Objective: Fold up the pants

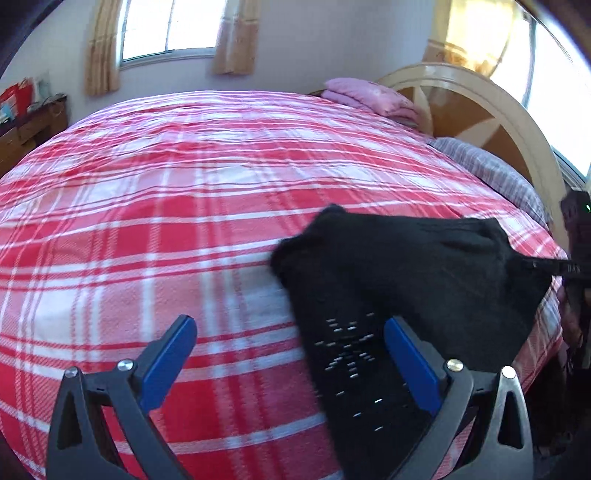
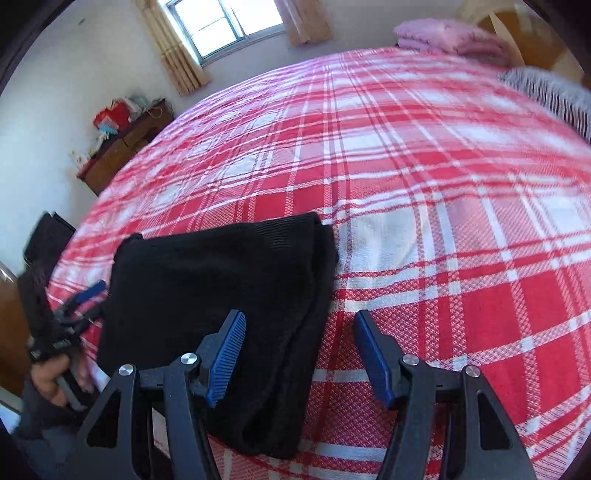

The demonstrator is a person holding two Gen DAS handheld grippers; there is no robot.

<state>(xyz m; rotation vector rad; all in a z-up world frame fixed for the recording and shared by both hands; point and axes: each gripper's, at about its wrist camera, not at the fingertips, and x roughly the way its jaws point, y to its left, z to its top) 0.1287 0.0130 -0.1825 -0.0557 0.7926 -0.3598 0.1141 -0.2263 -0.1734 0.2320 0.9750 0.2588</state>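
Black pants (image 2: 218, 291) lie folded in a thick bundle at the near edge of a red and white plaid bed (image 2: 424, 206). In the left wrist view the pants (image 1: 399, 266) spread right of centre, with a small white pattern on them. My left gripper (image 1: 291, 339) is open and empty; its right finger is over the pants. It also shows in the right wrist view (image 2: 83, 299), at the pants' left edge. My right gripper (image 2: 299, 339) is open and empty just above the pants' right side. The right gripper's body shows at the left wrist view's right edge (image 1: 576, 236).
A folded pink blanket (image 1: 369, 96) and a striped pillow (image 1: 491, 170) lie at the head of the bed by a wooden headboard (image 1: 476, 110). A wooden dresser (image 2: 118, 151) with clutter stands beyond the bed's far left side. A curtained window (image 1: 166, 29) is in the far wall.
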